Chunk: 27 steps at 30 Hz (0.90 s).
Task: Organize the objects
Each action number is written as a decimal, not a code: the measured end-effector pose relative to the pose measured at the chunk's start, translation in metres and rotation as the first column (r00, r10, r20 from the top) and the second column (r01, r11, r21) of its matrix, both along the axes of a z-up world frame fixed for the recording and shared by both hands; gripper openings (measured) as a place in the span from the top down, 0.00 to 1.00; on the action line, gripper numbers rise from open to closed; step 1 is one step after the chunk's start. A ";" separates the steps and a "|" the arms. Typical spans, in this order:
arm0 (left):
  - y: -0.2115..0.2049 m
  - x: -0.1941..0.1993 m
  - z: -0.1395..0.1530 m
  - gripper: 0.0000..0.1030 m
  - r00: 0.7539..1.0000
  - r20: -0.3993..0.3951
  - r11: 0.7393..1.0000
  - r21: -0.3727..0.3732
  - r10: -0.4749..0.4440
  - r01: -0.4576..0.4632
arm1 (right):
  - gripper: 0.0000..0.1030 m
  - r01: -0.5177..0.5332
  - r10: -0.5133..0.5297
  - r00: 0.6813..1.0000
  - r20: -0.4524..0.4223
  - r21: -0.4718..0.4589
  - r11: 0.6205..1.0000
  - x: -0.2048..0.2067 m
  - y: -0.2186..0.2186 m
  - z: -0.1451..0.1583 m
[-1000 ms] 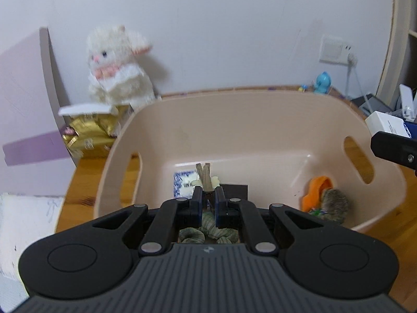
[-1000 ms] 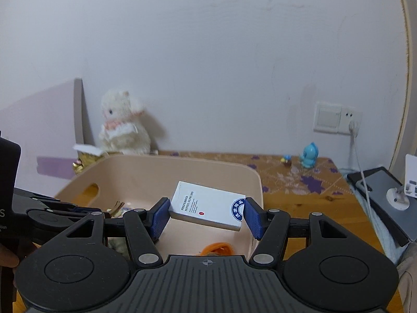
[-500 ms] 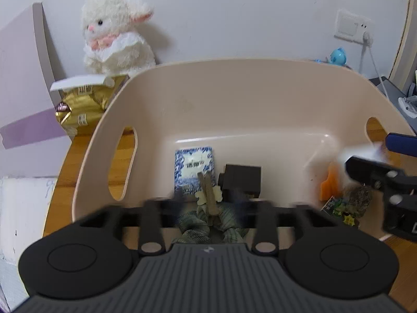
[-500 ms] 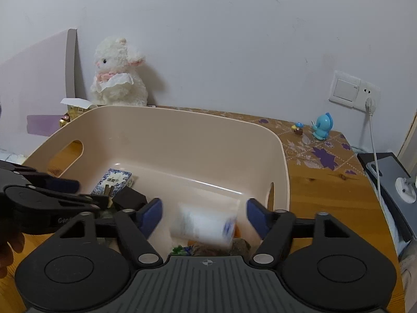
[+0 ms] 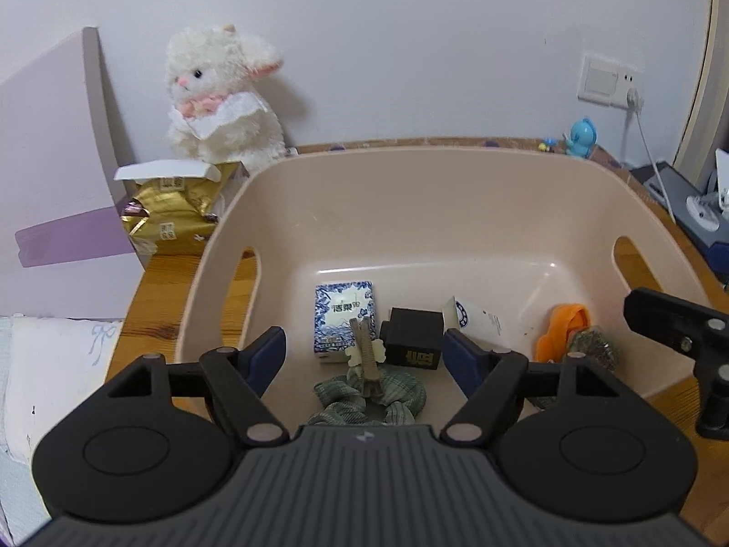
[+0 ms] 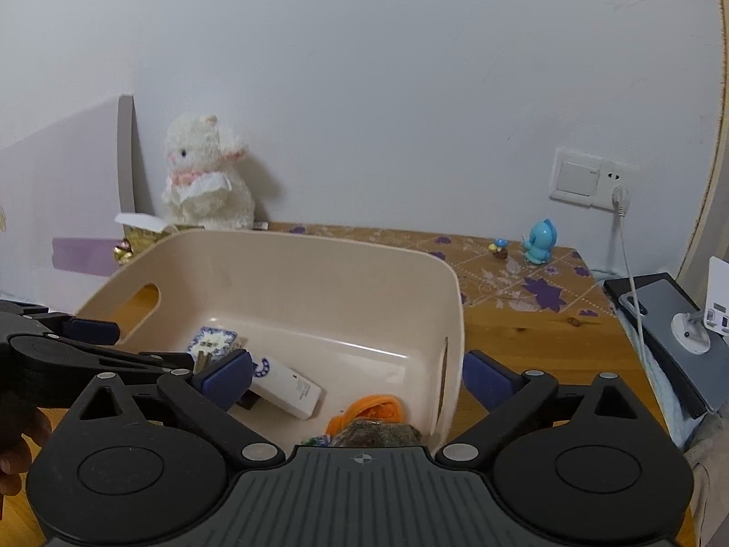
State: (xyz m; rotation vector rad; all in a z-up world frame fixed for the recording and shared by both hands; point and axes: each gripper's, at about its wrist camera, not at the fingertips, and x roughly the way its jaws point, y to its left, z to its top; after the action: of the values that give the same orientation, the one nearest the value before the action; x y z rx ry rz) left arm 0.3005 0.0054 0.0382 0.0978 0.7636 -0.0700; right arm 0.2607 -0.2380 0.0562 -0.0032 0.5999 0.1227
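Fingers spread and empty, my left hand-held gripper (image 5: 363,350) and right hand-held gripper (image 6: 356,376) hover at the near rim of the bin (image 6: 291,246), the white box (image 6: 286,385) lying flat inside, long axis slanting away rightward.

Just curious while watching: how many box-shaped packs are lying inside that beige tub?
3: a blue patterned pack left of centre, a black box beside it, and a white box further right. Others may hide behind the grippers.
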 end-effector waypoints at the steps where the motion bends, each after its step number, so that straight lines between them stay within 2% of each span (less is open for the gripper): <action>1: 0.001 -0.003 0.003 0.25 1.000 0.008 1.000 -0.003 0.002 -0.002 | 0.03 0.002 -0.002 1.000 0.005 0.007 1.000 -0.004 -0.001 0.003; 6: 0.007 -0.025 0.016 0.20 0.999 0.037 1.000 -0.016 0.020 -0.020 | 0.02 0.003 -0.003 0.999 0.033 0.010 1.000 -0.028 0.001 0.014; 27: 0.035 -0.133 0.039 0.20 0.988 0.144 0.998 -0.020 0.058 -0.056 | 0.00 -0.033 0.033 0.997 0.076 0.007 0.999 -0.127 0.019 0.028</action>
State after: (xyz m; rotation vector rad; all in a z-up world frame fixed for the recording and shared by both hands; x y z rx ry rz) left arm 0.1671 0.0399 0.0769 0.0648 0.6202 -0.0143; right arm 0.1333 -0.2189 0.0838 -0.0095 0.5235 0.1565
